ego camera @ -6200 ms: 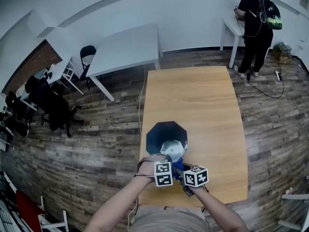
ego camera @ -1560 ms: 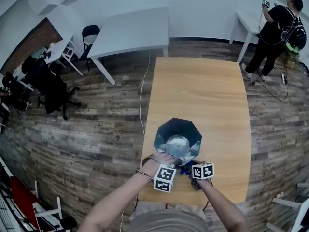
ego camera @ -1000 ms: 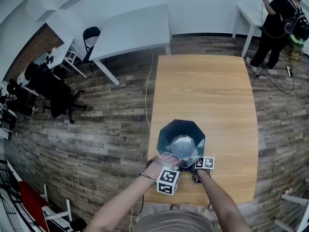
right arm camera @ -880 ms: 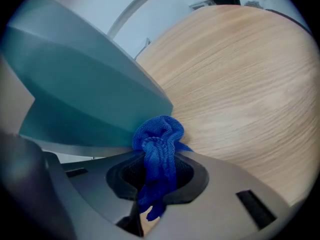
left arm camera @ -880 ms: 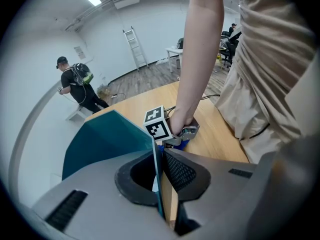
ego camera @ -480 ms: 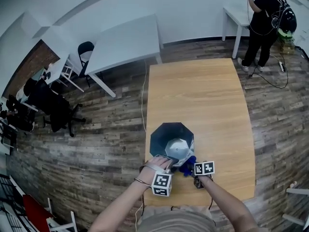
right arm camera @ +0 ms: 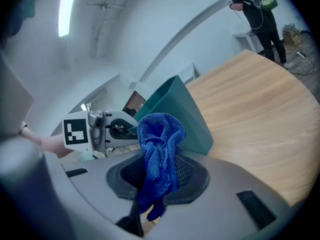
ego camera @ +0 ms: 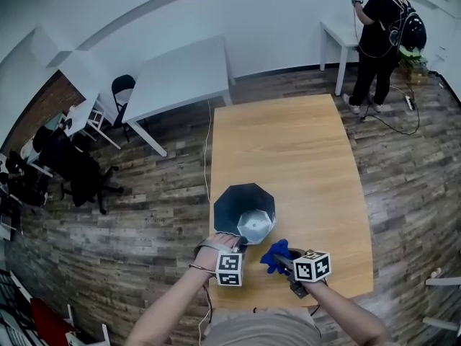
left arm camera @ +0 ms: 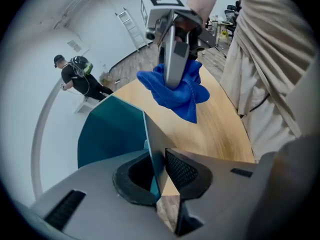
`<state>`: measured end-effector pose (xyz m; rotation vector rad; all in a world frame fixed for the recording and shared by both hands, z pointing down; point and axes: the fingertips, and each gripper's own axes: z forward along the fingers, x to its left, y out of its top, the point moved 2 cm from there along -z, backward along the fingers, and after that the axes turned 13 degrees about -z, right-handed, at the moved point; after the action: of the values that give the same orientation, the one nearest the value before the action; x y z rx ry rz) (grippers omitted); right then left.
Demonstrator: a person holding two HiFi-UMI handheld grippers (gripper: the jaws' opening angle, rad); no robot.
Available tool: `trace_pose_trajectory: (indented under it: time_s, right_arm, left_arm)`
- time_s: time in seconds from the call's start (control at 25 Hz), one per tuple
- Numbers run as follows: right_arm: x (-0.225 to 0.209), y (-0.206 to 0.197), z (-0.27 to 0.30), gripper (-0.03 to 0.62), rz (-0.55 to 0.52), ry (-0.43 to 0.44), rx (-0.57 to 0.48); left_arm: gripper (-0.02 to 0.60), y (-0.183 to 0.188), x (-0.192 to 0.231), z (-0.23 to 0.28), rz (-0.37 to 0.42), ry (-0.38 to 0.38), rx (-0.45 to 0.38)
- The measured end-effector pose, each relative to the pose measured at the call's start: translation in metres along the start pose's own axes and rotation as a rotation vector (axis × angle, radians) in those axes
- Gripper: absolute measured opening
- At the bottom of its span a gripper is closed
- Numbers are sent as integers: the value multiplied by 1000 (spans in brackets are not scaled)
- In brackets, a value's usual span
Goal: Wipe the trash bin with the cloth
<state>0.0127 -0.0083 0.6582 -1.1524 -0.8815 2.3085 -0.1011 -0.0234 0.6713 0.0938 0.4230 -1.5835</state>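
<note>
A teal octagonal trash bin (ego camera: 245,209) stands on the wooden table (ego camera: 288,150) near its front edge. My left gripper (ego camera: 240,244) points steeply down over the bin's near rim. In the left gripper view its jaws (left arm camera: 159,176) have just been closing, and the pads now press on the bin's thin wall (left arm camera: 110,129). My right gripper (ego camera: 287,262) is shut on a bunched blue cloth (ego camera: 274,254), held in the air just right of the bin and apart from it. The cloth (right arm camera: 160,134) hangs out of the jaws (right arm camera: 157,179), with the bin (right arm camera: 180,109) behind it.
A person (ego camera: 378,34) stands at a white table (ego camera: 342,31) at the back right. Another white table (ego camera: 176,78) and dark chairs (ego camera: 122,92) stand at the back left. The wooden table's front edge is close to my hands.
My right gripper has lifted the blue cloth off the bin's side, up and towards me. My left gripper stays at the bin's near rim.
</note>
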Motion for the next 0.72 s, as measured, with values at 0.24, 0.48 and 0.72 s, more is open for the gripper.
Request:
trace_pose_trajectory:
  time_s: [0.24,0.48,0.72]
  right_arm:
    - [21,21,-15,77,-33,18,-74]
    - [18,23,11,77,-31,17,-74]
    - [6,4,42,77,-8,2,-18]
  left_arm:
    - [64,15,-6,1,-100,8,26]
    - [58,23,-9,0,-139,-8,34]
    - [55,26,-11,1,-135,-35,38]
